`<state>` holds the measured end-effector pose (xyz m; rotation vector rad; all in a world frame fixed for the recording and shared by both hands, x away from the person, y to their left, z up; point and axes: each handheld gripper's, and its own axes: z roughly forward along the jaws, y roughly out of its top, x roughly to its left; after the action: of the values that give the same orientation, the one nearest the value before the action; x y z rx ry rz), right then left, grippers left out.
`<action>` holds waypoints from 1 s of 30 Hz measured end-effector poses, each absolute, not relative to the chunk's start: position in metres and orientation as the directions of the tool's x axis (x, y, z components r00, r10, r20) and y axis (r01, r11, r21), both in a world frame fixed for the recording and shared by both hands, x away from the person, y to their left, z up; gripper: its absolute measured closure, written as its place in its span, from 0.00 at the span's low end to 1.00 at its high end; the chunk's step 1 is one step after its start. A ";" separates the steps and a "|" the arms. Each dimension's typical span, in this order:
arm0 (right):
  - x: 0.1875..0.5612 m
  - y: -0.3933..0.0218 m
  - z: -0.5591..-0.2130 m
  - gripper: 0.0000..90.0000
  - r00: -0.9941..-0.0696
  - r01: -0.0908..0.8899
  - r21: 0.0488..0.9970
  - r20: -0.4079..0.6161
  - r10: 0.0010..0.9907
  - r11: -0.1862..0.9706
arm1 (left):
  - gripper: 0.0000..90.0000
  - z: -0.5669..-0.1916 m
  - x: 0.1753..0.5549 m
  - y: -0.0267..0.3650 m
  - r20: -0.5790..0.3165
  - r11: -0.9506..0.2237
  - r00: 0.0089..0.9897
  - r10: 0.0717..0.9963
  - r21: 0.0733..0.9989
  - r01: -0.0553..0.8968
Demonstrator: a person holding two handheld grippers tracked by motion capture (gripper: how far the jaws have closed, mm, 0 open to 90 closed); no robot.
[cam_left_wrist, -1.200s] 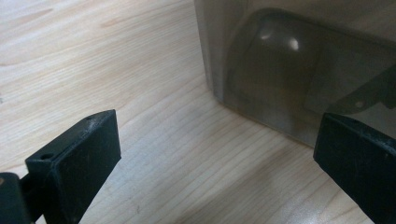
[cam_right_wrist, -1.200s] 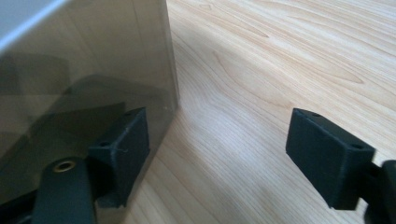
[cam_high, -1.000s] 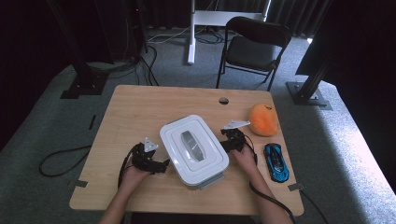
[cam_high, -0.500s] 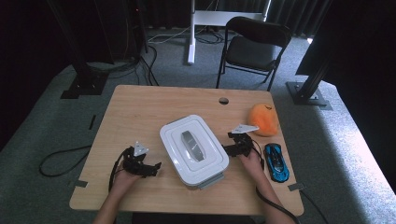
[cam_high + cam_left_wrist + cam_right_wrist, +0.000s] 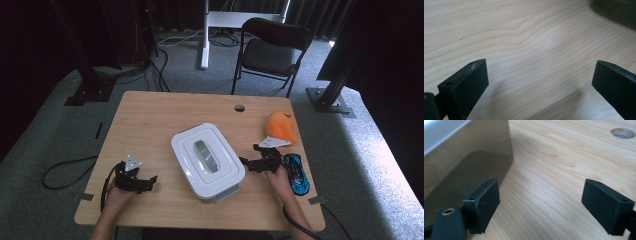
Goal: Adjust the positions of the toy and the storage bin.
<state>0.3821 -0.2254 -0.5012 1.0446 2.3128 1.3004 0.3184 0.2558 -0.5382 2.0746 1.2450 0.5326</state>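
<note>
A white lidded box (image 5: 207,160) with a grey handle sits mid-table, its brownish side wall (image 5: 466,152) close in the right gripper view. To its left my left gripper (image 5: 151,181) points at it from a short distance, open over bare wood (image 5: 539,82). On the box's right side my right gripper (image 5: 244,163) is just off the wall. Its jaws have just been opening and stand wide, with nothing between them (image 5: 540,202).
An orange plush toy (image 5: 281,126) lies at the right rear of the wooden table (image 5: 150,120). A blue toy car (image 5: 296,172) lies beside my right hand. A cable hole (image 5: 239,107) (image 5: 623,132) is near the far edge. A folding chair (image 5: 272,50) stands beyond the table.
Both grippers have drawn away from the box's sides, the left one leftward and nearer the front edge, the right one rightward toward the car. The box has not moved.
</note>
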 end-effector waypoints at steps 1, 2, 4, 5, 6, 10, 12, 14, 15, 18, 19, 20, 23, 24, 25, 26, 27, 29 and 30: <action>0.381 -0.227 -0.499 0.16 -0.693 0.456 0.827 0.097 0.714 0.330 | 0.01 -0.539 0.317 0.258 0.007 -0.335 0.468 0.884 0.709 0.620; 0.379 -0.229 -0.498 0.16 -0.692 0.450 0.830 0.091 0.716 0.329 | 0.01 -0.540 0.317 0.259 0.008 -0.333 0.464 0.886 0.707 0.624; 0.376 -0.234 -0.493 0.16 -0.686 0.445 0.837 0.090 0.722 0.318 | 0.01 -0.541 0.316 0.263 0.004 -0.330 0.462 0.887 0.706 0.627; 0.374 -0.236 -0.491 0.16 -0.684 0.443 0.840 0.090 0.724 0.313 | 0.01 -0.541 0.315 0.264 0.003 -0.327 0.461 0.888 0.709 0.625; 0.373 -0.239 -0.489 0.16 -0.679 0.440 0.845 0.091 0.728 0.305 | 0.01 -0.541 0.314 0.266 0.004 -0.328 0.461 0.887 0.709 0.624; 0.369 -0.246 -0.479 0.16 -0.667 0.440 0.854 0.104 0.737 0.278 | 0.01 -0.543 0.313 0.271 0.017 -0.329 0.449 0.893 0.704 0.629; 0.366 -0.249 -0.473 0.16 -0.660 0.438 0.861 0.113 0.742 0.259 | 0.01 -0.545 0.314 0.273 0.009 -0.324 0.446 0.895 0.701 0.636; 0.363 -0.251 -0.465 0.15 -0.658 0.441 0.865 0.133 0.741 0.237 | 0.01 -0.546 0.316 0.274 0.008 -0.326 0.445 0.896 0.692 0.644; 0.361 -0.251 -0.461 0.15 -0.655 0.440 0.868 0.136 0.743 0.229 | 0.01 -0.546 0.316 0.274 0.008 -0.326 0.445 0.896 0.692 0.644; 0.357 -0.251 -0.448 0.15 -0.644 0.437 0.876 0.147 0.751 0.203 | 0.01 -0.546 0.317 0.275 0.015 -0.327 0.436 0.900 0.684 0.652; 0.356 -0.250 -0.444 0.15 -0.648 0.435 0.881 0.161 0.744 0.188 | 0.01 -0.546 0.318 0.275 0.014 -0.328 0.437 0.899 0.684 0.652; 0.355 -0.249 -0.440 0.15 -0.653 0.431 0.884 0.166 0.739 0.182 | 0.01 -0.546 0.318 0.275 0.014 -0.328 0.437 0.899 0.684 0.652; 0.353 -0.244 -0.430 0.15 -0.658 0.425 0.890 0.176 0.732 0.168 | 0.01 -0.546 0.318 0.275 0.013 -0.325 0.435 0.900 0.685 0.652; 0.353 -0.242 -0.427 0.15 -0.653 0.432 0.888 0.185 0.735 0.160 | 0.01 -0.546 0.318 0.275 0.013 -0.323 0.433 0.901 0.685 0.653; 0.353 -0.239 -0.424 0.15 -0.641 0.437 0.886 0.187 0.744 0.154 | 0.01 -0.546 0.318 0.275 0.012 -0.321 0.430 0.903 0.686 0.654; 0.353 -0.235 -0.422 0.14 -0.645 0.434 0.885 0.176 0.744 0.166 | 0.01 -0.546 0.318 0.275 0.014 -0.321 0.430 0.903 0.685 0.654; 0.352 -0.231 -0.420 0.14 -0.650 0.428 0.885 0.163 0.742 0.181 | 0.01 -0.546 0.318 0.275 0.013 -0.321 0.429 0.903 0.685 0.654; 0.351 -0.224 -0.417 0.14 -0.677 0.430 0.883 0.177 0.714 0.189 | 0.01 -0.546 0.318 0.275 0.013 -0.321 0.429 0.903 0.685 0.654; 0.351 -0.220 -0.416 0.14 -0.683 0.431 0.882 0.181 0.708 0.191 | 0.01 -0.546 0.318 0.275 0.013 -0.319 0.428 0.904 0.685 0.654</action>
<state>0.3508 -0.2200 -0.4157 1.0862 2.2022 1.4900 0.3178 0.2752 -0.5463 2.0795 1.3090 0.5347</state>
